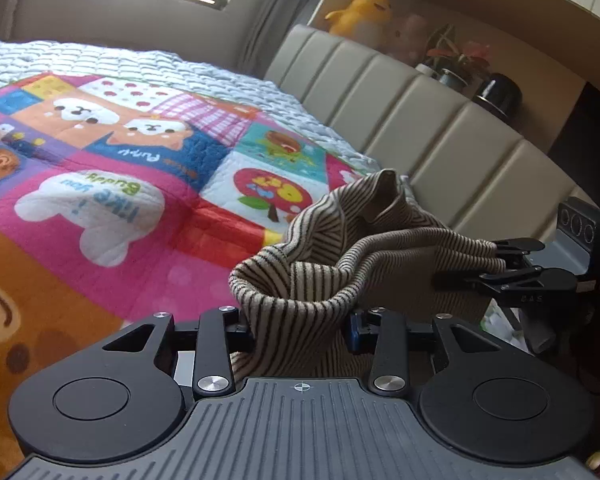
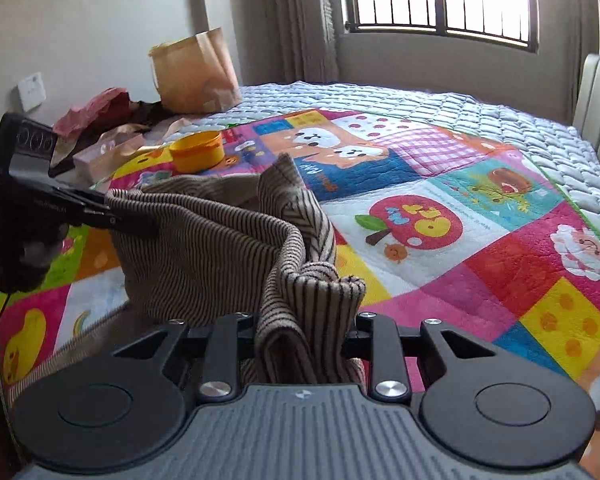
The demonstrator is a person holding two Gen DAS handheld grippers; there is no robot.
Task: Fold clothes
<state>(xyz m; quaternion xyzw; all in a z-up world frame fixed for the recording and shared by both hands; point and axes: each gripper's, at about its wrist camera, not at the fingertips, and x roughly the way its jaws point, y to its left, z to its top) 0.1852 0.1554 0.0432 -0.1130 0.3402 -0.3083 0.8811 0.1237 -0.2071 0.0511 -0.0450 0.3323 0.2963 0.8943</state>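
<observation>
A beige garment with thin black stripes [image 1: 320, 264] hangs bunched between my two grippers above the colourful quilt [image 1: 112, 184]. My left gripper [image 1: 300, 320] is shut on one edge of the garment. My right gripper shows at the right of the left wrist view [image 1: 496, 264], shut on the other end. In the right wrist view the garment [image 2: 204, 248] fills the gap of my right gripper [image 2: 304, 328], and my left gripper [image 2: 108, 216] pinches its far corner at the left.
A padded beige headboard [image 1: 420, 128] runs along the bed, with a yellow duck toy [image 1: 364, 12] and plants [image 1: 456, 60] on the shelf behind. An orange tub [image 2: 198, 151], a paper bag [image 2: 196, 72] and crumpled wrapping [image 2: 100, 112] lie at the bed's far side.
</observation>
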